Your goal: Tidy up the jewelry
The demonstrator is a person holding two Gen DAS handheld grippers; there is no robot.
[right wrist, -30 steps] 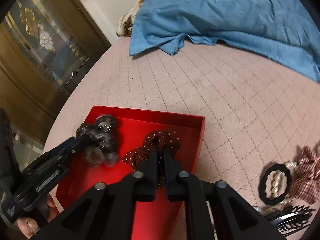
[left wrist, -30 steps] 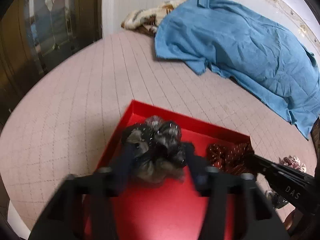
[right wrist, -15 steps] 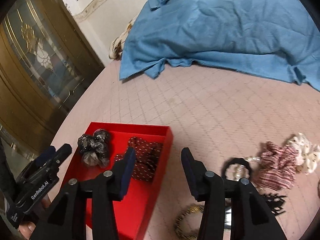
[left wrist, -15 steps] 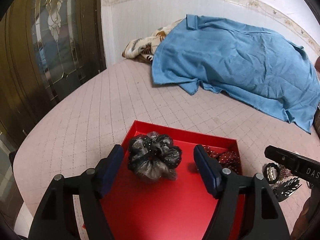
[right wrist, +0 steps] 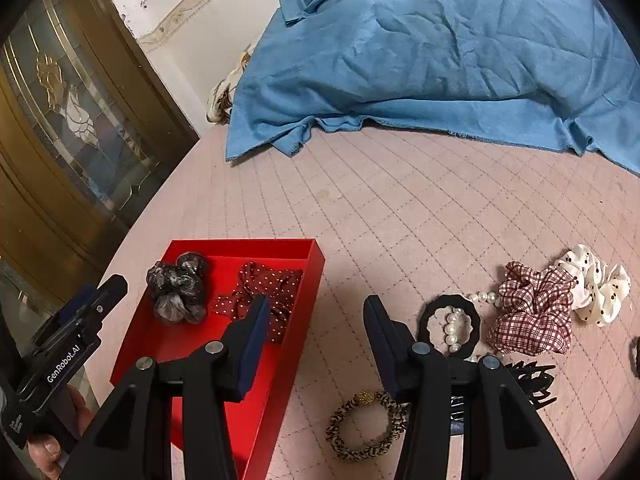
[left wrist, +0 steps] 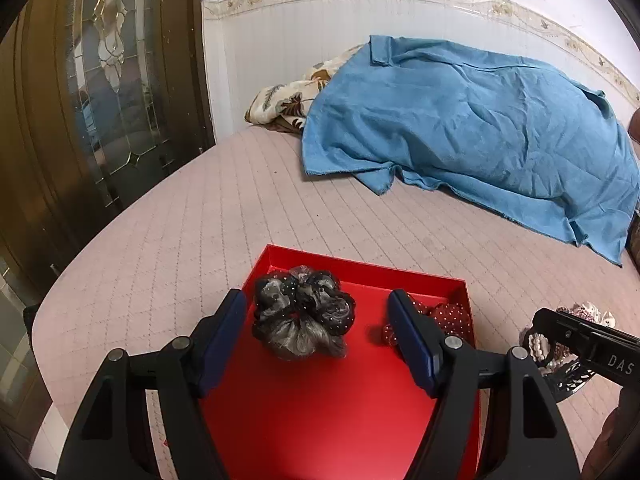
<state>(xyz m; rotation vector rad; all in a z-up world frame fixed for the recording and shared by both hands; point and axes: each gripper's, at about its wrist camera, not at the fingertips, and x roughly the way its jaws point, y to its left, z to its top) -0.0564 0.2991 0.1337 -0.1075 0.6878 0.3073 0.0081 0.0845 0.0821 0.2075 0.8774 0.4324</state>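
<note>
Scrunchies inside a red box (right wrist: 308,280) on a pink quilted bed surface (right wrist: 400,208), seen from both wrist views. Left gripper (left wrist: 316,334): jaws parted wide, having just been opening, with the black-and-grey scrunchie (left wrist: 304,316) lying between and just ahead of them on the box floor, untouched by either pad. Right gripper (right wrist: 316,344): jaws likewise apart after just opening, empty, poised over the right wall of the box; the dark red dotted scrunchie (right wrist: 260,288) lies in the box just beyond the left jaw, beside the black-and-grey one. To the right of the right jaws, outside the box, lie a black ring tie (right wrist: 448,326) threaded with a pearl strand (right wrist: 454,326), a red checked scrunchie (right wrist: 528,308) and a white dotted scrunchie (right wrist: 596,284) touching it. Nearer than the right jaw lie a leopard-print hair tie (right wrist: 362,426) and a black claw clip (right wrist: 528,380), partly hidden. A blue cloth (right wrist: 440,52) covers the far bed. A hand (right wrist: 48,448) holds the left gripper's handle.
</note>
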